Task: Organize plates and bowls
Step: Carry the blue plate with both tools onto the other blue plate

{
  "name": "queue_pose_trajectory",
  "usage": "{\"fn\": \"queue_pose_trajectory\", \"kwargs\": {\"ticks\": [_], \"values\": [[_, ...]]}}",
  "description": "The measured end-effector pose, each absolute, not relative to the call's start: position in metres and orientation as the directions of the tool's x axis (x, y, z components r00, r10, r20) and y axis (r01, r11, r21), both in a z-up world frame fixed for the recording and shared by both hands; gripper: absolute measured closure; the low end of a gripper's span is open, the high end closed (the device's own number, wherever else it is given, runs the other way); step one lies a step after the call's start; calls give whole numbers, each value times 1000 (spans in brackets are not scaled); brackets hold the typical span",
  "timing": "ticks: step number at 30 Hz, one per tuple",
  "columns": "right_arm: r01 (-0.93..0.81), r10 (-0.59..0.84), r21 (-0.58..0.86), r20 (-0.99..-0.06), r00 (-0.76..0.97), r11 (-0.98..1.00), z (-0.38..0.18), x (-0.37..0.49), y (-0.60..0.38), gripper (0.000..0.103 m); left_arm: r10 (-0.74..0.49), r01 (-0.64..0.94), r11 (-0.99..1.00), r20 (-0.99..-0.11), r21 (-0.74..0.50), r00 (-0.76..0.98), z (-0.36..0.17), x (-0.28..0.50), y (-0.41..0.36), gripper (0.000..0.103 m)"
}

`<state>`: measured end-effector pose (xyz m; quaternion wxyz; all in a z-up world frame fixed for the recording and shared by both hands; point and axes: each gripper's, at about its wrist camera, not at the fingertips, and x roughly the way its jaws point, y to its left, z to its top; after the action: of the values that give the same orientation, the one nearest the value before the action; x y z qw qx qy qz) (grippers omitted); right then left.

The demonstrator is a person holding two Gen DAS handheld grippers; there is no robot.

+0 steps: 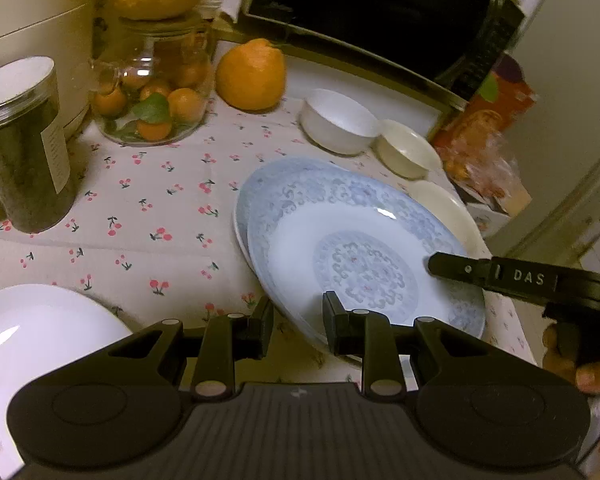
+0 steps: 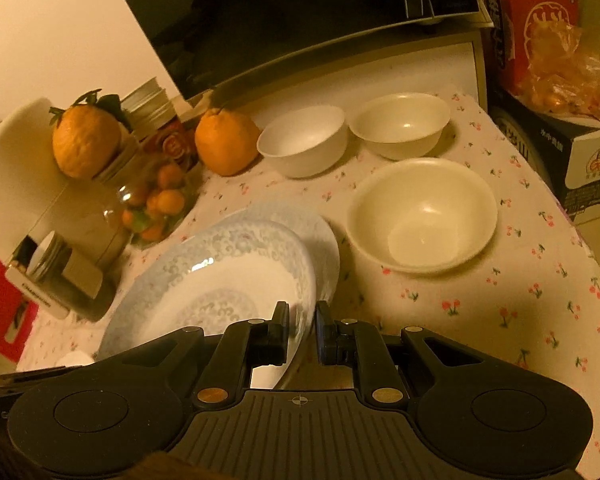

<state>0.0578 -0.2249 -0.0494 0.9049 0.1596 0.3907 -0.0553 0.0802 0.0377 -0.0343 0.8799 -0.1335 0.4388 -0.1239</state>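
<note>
A blue patterned plate [image 1: 360, 248] is held tilted over a second blue plate [image 1: 256, 188] on the cherry-print tablecloth. My left gripper [image 1: 298, 324] is shut on its near rim. My right gripper [image 2: 302, 328] is shut on its right rim [image 2: 306, 300]; one of its fingers [image 1: 460, 270] lies across the plate in the left wrist view. The lower plate [image 2: 324, 228] shows behind the lifted one. Beyond stand a white bowl [image 2: 304, 140], a cream bowl [image 2: 400, 124] and a larger cream bowl [image 2: 420, 212]. A white plate [image 1: 40, 320] lies at the near left.
A microwave [image 2: 280, 20] stands at the back. Two oranges [image 1: 252, 76], a glass jar of small oranges [image 1: 152, 92] and a dark jar [image 1: 24, 148] crowd the left. A red box [image 2: 540, 20] and a snack bag stand beyond the table's right edge [image 2: 580, 240].
</note>
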Motion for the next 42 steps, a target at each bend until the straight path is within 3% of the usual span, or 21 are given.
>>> {"fn": "queue_pose_trajectory", "kwargs": {"ticks": [19,42], "values": [[302,-45,218,-739,672,928,-67,90,-223,89,-224,24,963,-754,-267,618,-48,105,30,79],[309,-108,144,-734,671,940,-66,92,-215,92,-159,61,985,-725,-160,670,-54,107,21,81]]}}
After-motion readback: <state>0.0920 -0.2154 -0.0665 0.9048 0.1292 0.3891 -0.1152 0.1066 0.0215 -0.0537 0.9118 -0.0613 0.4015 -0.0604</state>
